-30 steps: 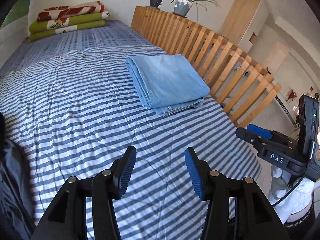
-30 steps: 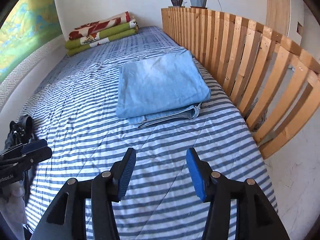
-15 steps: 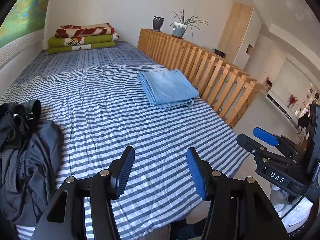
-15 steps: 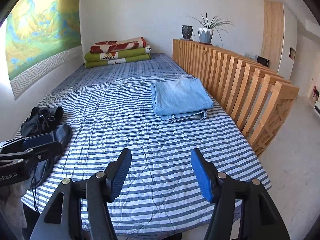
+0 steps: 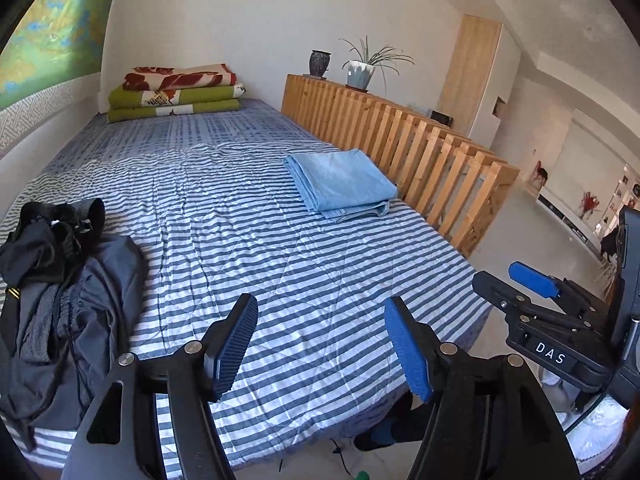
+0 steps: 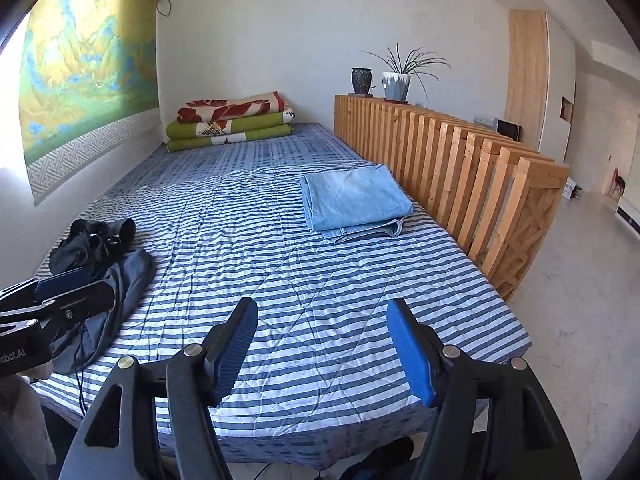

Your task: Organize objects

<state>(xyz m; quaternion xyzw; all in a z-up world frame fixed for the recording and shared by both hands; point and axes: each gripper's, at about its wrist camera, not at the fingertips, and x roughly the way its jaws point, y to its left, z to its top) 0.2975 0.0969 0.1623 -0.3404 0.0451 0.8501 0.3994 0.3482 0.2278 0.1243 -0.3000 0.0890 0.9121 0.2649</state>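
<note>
Bed [image 5: 248, 240], striped cover: folded blue cloth [image 5: 340, 184] lay at 1 o'clock beside the wooden railing [image 5: 420, 148]; dark clothes heap [image 5: 60, 292] at 9 o'clock. On the railing: dark vase [image 5: 320, 63], contents unseen; white pot [image 5: 360, 74] held a plant. Left gripper [image 5: 320, 336] and right gripper [image 6: 320, 340]: fingers just widened, holding nothing.

Bright daylight, probably from the left; both views sharp, fisheye-bent with dark vignetted corners.

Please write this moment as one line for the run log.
left gripper: open, empty, just opening | right gripper: open, empty, just opening | folded blue cloth: beside railing | dark clothes: unfolded
</note>
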